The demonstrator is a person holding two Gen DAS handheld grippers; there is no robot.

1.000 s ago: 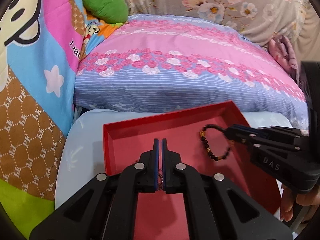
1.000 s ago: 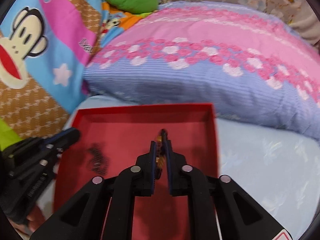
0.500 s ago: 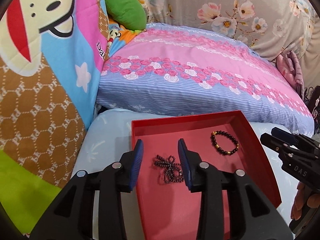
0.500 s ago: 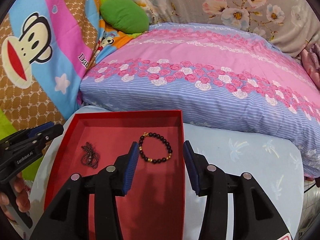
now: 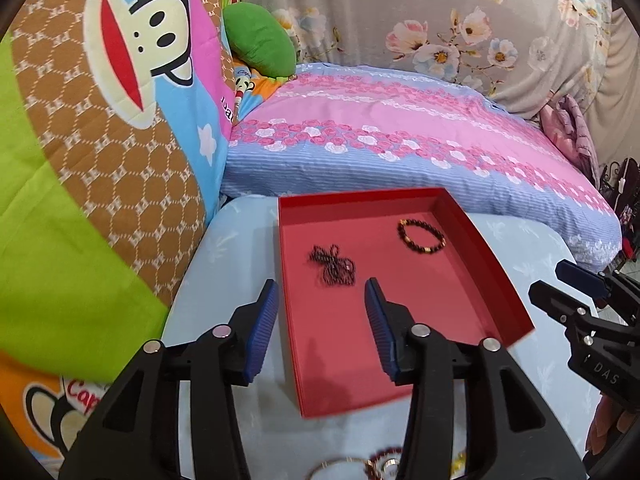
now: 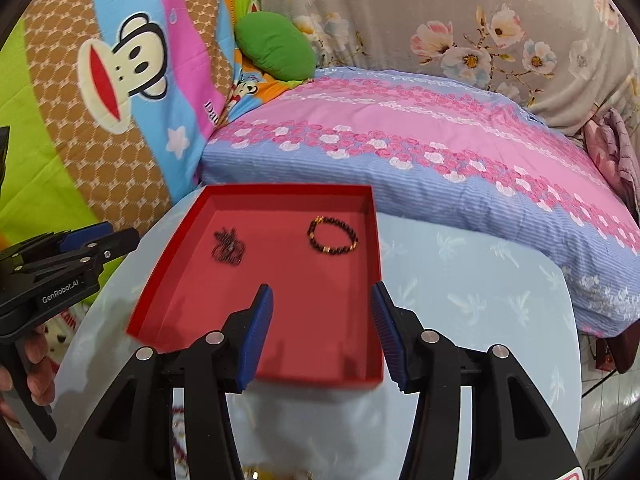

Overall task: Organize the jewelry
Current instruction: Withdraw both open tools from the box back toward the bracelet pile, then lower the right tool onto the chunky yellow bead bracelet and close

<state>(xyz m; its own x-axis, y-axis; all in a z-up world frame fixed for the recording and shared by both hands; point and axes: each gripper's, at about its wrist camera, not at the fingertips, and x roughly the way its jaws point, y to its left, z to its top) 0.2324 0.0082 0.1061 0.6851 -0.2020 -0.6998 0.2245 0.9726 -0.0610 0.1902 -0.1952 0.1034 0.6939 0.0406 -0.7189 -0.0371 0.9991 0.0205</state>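
A red tray (image 5: 500,300) lies on a light blue table. In it are a heap of dark beaded chain (image 5: 333,266) on the left and a dark bead bracelet with gold beads (image 5: 421,236) on the right. My left gripper (image 5: 321,286) hovers over the tray's near left part, its jaws opening with nothing between them. My right gripper (image 5: 548,280) shows at the right edge. In the right wrist view the tray (image 6: 160,280), chain (image 6: 228,248) and bracelet (image 6: 332,236) lie ahead. The right gripper (image 6: 320,290) is opening and empty; the left gripper (image 6: 122,234) sits at the left.
More jewelry (image 5: 360,466) lies blurred at the near table edge. A pink and blue flowered pillow (image 5: 400,140) presses against the tray's far side. A monkey-print blanket (image 5: 120,80) rises on the left. A hand (image 6: 36,364) holds the left gripper's handle.
Both grippers went from shut on the jewelry to open, leaving chain and bracelet in the tray. Both have pulled back toward the near edge and risen.
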